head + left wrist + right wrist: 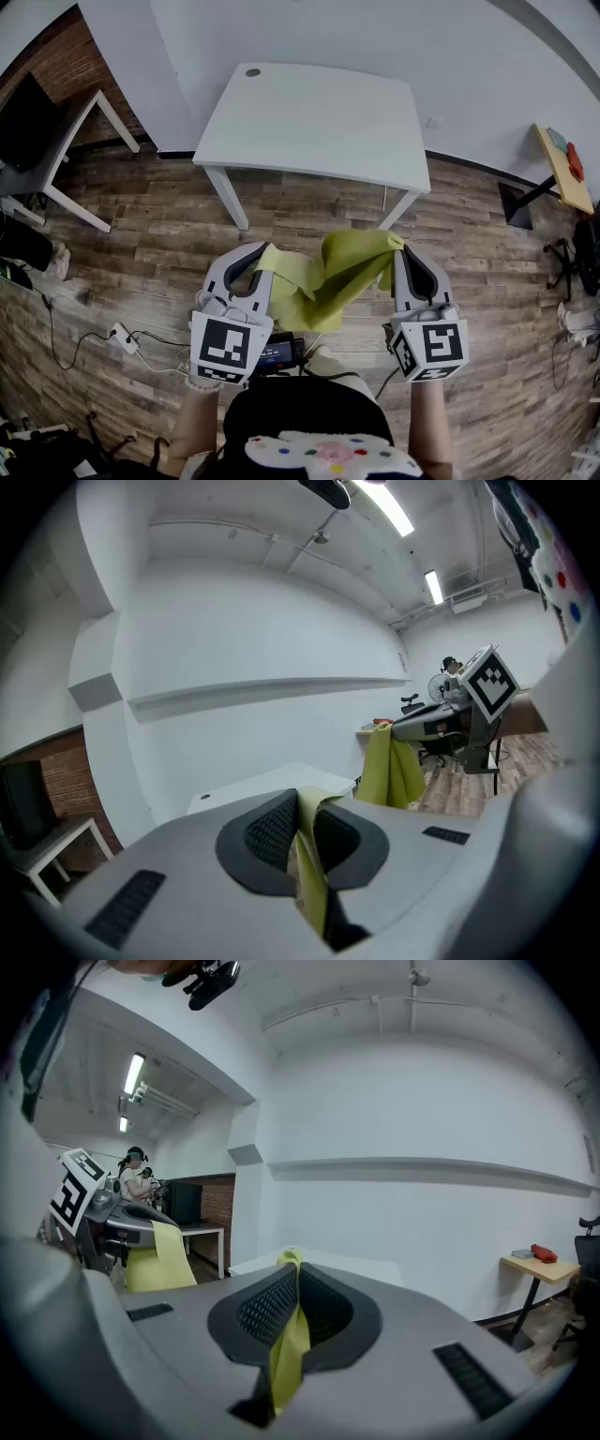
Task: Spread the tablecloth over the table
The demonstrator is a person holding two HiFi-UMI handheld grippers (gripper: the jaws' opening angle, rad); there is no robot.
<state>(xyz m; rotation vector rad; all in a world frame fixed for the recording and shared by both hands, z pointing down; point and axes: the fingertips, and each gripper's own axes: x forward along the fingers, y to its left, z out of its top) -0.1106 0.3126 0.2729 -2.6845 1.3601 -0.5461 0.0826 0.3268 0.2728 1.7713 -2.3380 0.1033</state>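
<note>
Well, starting at our left, a white side desk (82, 127) stands by the brick wall, and a power strip (120, 335) with its cables lies on the wooden floor (141, 234) near our feet. Next comes the left gripper (260, 253), held a little below level. Its jaws are pressed together on a thin fold of the yellow-green tablecloth (323, 277). In the left gripper view the fabric runs down between the ribbed pads (272, 832) with no gap on either side. The cloth hangs in the air between our two hands in a loose, crumpled swag, bunched rather than stretched. Beyond it stands the white table (319, 117), bare, with none of the cloth on it yet. To the right, the right gripper (401, 251) is likewise clamped tight on another part of the cloth. The right gripper view shows a narrow strip pinched between its pads and poking up above the tips. Far right, a small yellow-topped table (562, 164) stands by the wall.

We judge that the spreading itself has not begun, and several things could spoil it:

- **Thin grip:** each gripper takes only a thin bite of fabric, so a brisk throw could pull the cloth free.
- **Hands close together:** the cloth would land in a heap or fold under itself unless we draw them apart first.
- **Slack middle:** it hangs low and could snag on the table's near edge or a corner as we carry it over.
- **One hand leading:** the cloth would lie skewed and could slide off one side.
- **Cables on the floor:** they could catch a foot as we step forward.
</note>
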